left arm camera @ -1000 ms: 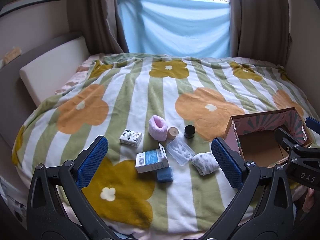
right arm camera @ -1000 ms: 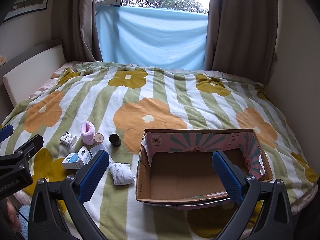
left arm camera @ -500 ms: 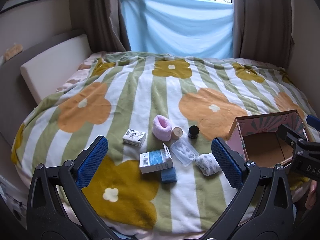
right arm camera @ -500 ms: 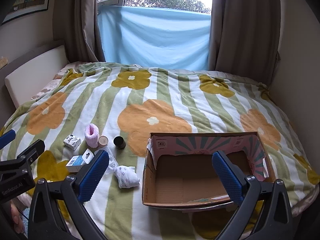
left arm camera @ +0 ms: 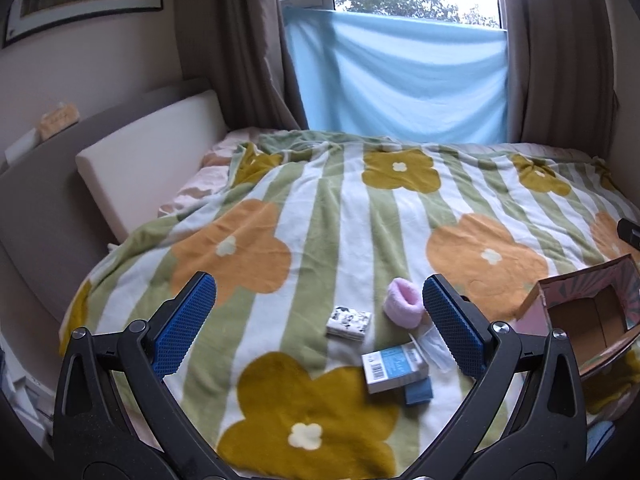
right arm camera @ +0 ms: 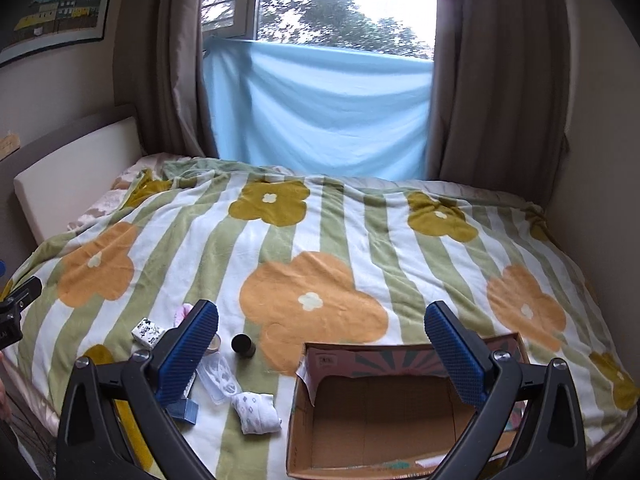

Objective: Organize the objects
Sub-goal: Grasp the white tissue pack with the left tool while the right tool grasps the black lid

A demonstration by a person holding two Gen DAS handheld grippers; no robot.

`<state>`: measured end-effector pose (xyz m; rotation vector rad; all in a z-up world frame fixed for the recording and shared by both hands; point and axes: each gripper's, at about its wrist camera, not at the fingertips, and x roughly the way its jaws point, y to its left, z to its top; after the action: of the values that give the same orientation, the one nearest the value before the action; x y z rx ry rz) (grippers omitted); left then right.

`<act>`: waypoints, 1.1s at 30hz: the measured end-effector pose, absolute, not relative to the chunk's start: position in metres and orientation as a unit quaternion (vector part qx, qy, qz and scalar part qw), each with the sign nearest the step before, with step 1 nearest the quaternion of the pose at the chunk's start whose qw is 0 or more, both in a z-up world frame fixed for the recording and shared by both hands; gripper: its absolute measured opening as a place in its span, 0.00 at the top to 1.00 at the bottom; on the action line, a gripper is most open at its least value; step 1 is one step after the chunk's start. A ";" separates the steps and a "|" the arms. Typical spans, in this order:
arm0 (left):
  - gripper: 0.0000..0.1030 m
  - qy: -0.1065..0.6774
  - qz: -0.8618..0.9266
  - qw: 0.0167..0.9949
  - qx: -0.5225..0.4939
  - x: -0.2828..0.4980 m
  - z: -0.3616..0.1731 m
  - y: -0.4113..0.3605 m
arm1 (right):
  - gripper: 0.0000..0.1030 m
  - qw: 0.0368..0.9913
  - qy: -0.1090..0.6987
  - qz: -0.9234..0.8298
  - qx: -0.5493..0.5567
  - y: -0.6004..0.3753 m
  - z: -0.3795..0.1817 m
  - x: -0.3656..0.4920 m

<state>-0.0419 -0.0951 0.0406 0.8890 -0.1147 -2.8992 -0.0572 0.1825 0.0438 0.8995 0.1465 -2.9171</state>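
Small items lie on a flowered blanket (left arm camera: pixel 328 216): a pink rolled sock (left arm camera: pixel 402 308), a small patterned box (left arm camera: pixel 347 322), a blue-and-white carton (left arm camera: pixel 394 366) on a blue block (left arm camera: pixel 418 392), and a clear plastic case (right arm camera: pixel 219 376). The right wrist view adds a white patterned sock (right arm camera: pixel 256 412) and a small black jar (right arm camera: pixel 243 345). An open, empty cardboard box (right arm camera: pixel 380 408) sits at the right, also in the left wrist view (left arm camera: pixel 584 320). My left gripper (left arm camera: pixel 318 326) is open above the items. My right gripper (right arm camera: pixel 320 350) is open above the box.
A cream headboard cushion (left arm camera: pixel 148 152) lines the bed's left side. Brown curtains (right arm camera: pixel 492 92) and a blue cloth (right arm camera: pixel 320 112) hang at the window behind the bed. A wall (right arm camera: pixel 600 160) bounds the bed on the right.
Both grippers have tilted up and shifted, so the items and the box sit lower in both views. The left view has turned left, pushing the box to its right edge. Nothing was grasped.
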 end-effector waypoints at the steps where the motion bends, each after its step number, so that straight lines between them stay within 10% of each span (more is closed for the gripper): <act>1: 0.00 -0.037 -0.952 0.051 0.299 -0.046 0.038 -0.099 | 0.01 0.056 0.049 -0.952 0.297 0.179 0.043 -0.062; 14: 0.00 -0.073 -0.906 -0.023 0.416 -0.120 -0.071 -0.102 | 0.01 0.168 0.102 -0.888 0.416 0.112 -0.050 -0.161; 33: 0.13 -0.071 -0.864 -0.070 0.494 -0.187 -0.175 -0.101 | 0.32 0.128 0.194 -0.809 0.540 0.065 -0.181 -0.224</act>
<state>-0.1868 -0.1013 -0.1749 1.6234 -0.2337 -2.8422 -0.2236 0.0653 -0.1811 1.5704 0.5636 -2.3546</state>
